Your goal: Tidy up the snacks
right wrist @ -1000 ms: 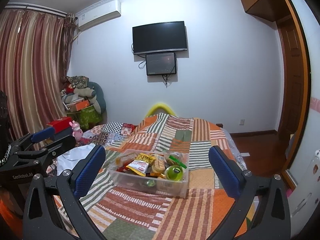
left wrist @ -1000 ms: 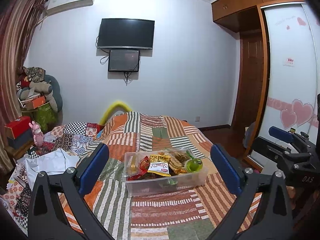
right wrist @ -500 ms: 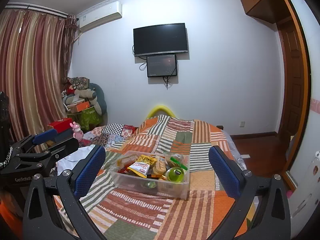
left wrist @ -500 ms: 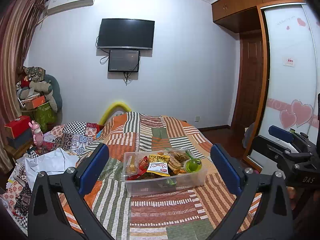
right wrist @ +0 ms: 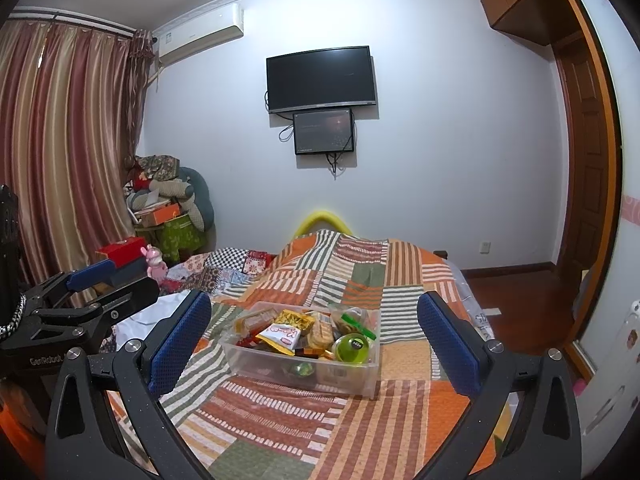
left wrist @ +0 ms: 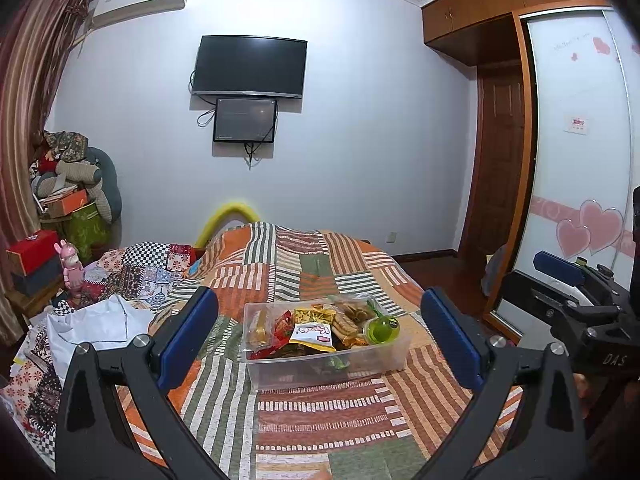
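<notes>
- Both tongs, left tongs point(left wrist: 319, 334) and right tongs point(right wrist: 314, 338), are hanging spread wide, gripping nothing.
- All visible snacks point(right wrist: 304, 330) are sitting piled in the clear bin point(left wrist: 320, 366) on the bed point(right wrist: 280, 420); sorted or jumbled, I'm not telling.

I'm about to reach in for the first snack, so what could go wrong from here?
1. The clear bin sits on a soft patchwork quilt; pressing down may tip or slide it.
2. Snacks are heaped and overlapping: pulling the white and yellow packet may drag neighbours out.
3. The round green container looks smooth, so the open right tool may slip on it. The left tool is open too.
</notes>
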Demonstrator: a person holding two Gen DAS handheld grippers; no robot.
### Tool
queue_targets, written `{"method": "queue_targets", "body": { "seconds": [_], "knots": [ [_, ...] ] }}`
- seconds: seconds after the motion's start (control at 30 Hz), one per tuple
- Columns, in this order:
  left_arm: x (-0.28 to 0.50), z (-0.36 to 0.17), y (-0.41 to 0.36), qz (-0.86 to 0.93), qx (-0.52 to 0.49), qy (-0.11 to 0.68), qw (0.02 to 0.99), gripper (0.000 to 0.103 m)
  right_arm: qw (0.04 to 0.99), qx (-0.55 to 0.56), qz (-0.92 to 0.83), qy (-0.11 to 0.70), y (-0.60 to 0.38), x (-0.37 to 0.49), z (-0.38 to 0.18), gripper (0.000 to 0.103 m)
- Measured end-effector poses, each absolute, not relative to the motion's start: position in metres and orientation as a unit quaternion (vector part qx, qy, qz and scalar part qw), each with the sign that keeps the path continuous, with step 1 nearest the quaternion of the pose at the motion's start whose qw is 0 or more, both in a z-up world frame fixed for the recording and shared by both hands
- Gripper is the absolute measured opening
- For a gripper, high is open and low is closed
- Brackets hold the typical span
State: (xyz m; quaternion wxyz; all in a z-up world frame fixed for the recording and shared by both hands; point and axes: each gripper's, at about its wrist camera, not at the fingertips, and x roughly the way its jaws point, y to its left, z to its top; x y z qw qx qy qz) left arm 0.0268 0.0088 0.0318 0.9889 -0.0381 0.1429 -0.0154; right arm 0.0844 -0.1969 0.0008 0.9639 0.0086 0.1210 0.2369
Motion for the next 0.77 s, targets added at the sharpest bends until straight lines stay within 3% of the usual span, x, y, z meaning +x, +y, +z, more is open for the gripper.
{"method": "queue_targets", "body": {
  "seconds": [0.77],
  "knots": [
    [0.0232,0.0351,0.0013,-0.025,-0.033,0.142,0.989,0.103,0.964,0.021,0.236,0.118,-0.2004,0.0853,0.0035,0.103]
  ]
}}
